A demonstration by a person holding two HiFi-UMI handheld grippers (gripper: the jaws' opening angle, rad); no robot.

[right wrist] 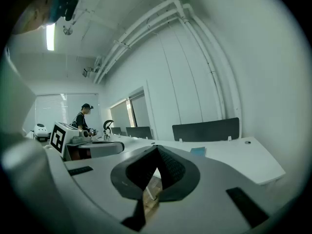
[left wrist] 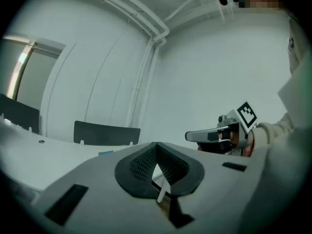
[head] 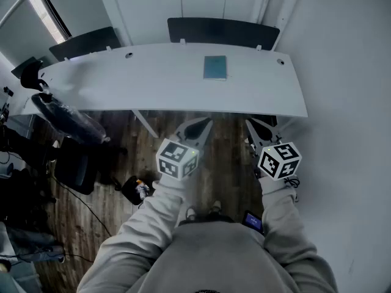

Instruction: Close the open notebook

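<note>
Approach needs care: left gripper (head: 197, 128) and right gripper (head: 259, 130), jaws pressed together on nothing, hang short of the desk (head: 122, 85), so reach squarely toward the notebook (head: 215, 67) first.

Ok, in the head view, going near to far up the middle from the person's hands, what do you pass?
left gripper → table → notebook → dark panel

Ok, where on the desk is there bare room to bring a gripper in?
The white desk is bare left of the notebook out to the cable hole, right of it, and along the near edge. The floor at left holds dark clutter.
</note>
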